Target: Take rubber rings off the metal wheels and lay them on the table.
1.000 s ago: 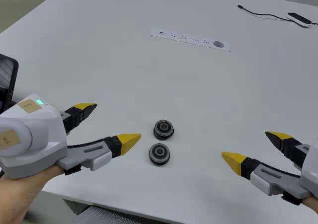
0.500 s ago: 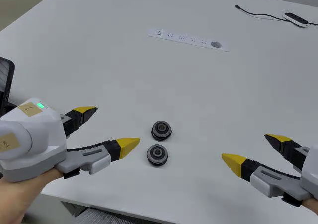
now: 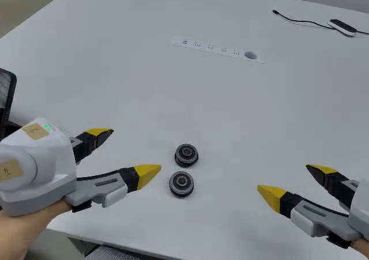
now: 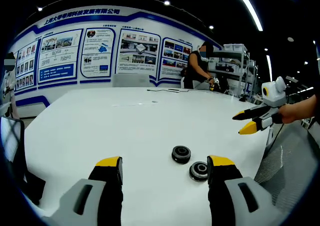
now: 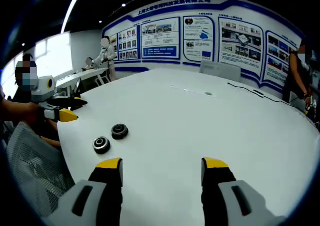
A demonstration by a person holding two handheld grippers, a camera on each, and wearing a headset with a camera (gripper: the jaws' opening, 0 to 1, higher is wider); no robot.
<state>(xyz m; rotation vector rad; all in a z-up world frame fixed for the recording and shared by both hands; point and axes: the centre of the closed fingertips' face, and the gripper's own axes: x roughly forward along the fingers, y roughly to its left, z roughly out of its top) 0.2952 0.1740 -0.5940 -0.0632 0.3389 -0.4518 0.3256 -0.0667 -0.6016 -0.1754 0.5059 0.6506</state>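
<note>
Two small metal wheels with black rubber rings lie flat and close together on the white table: a far wheel (image 3: 186, 155) (image 4: 181, 154) (image 5: 119, 131) and a near wheel (image 3: 181, 183) (image 4: 198, 171) (image 5: 101, 145). My left gripper (image 3: 123, 154) (image 4: 164, 162) is open, its yellow tips just left of the wheels, with nothing between them. At the front right, a hand's width from the wheels, my right gripper (image 3: 293, 181) (image 5: 160, 163) is open and holds nothing.
A white power strip (image 3: 218, 49) is set into the table farther back. A cable with a small dark device (image 3: 342, 26) lies at the far right. A dark screen (image 3: 6, 95) stands at the left edge. The table's front edge (image 3: 173, 249) runs just below the grippers.
The head camera has shifted slightly. The left gripper has eased down and back a little. The wheels have not moved, and both grippers stay open.
</note>
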